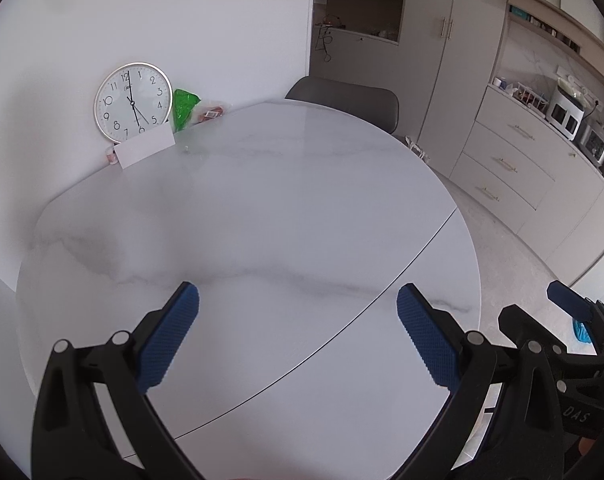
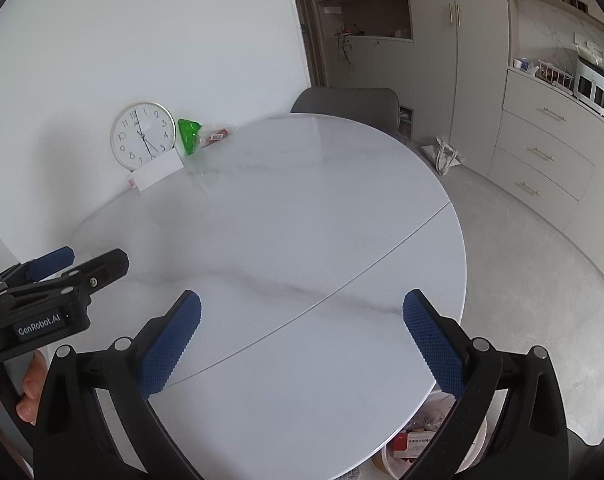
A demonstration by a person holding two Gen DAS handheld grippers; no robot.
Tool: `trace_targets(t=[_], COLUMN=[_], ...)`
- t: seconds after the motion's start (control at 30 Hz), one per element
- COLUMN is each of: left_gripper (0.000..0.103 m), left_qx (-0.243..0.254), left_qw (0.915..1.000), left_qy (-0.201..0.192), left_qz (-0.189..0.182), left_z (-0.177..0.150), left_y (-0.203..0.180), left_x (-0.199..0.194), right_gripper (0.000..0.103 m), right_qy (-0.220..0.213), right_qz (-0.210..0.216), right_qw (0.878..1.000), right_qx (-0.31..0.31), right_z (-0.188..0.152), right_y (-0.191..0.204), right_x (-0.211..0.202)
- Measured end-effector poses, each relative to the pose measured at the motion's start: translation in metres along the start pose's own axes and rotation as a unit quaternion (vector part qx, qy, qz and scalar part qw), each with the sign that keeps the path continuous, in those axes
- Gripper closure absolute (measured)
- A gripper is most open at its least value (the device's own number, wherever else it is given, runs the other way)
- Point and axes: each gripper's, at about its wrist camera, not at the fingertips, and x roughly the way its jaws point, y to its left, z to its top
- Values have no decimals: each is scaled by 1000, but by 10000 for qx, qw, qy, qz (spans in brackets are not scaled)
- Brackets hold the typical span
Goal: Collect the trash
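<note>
My left gripper [image 1: 298, 300] hangs open over the near part of the round white marble table [image 1: 262, 208], with nothing between its blue pads. To its right, my right gripper [image 2: 302, 306] is open too and holds nothing. At the table's far edge by the wall lie a green wrapper [image 1: 184, 106] [image 2: 188, 134] and a clear packet with a red label [image 1: 210, 113] [image 2: 216, 135]. A white bin with trash [image 2: 417, 440] stands on the floor under the table's near right edge. The right gripper shows at the right edge of the left wrist view [image 1: 569, 304].
A round wall clock [image 1: 133, 100] leans on the wall behind a white card [image 1: 146, 151]. A grey chair [image 1: 343, 100] stands behind the table. Cabinets and drawers [image 2: 541, 152] line the right side, and a cloth bag [image 2: 445, 156] lies on the floor.
</note>
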Motion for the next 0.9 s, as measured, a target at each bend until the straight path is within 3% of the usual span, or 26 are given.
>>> trace_targets(t=[0.9], left_gripper=[8], left_qx=[183], left_qw=[9998], left_qy=[69], left_qz=[-87], left_z=[-8], left_y=[-10], left_x=[0], right_gripper=[3], right_qy=[-28], right_qz=[-107], right_qw=[9999], right_qx=[90], right_z=[-20], right_y=[-7], right_x=[-15])
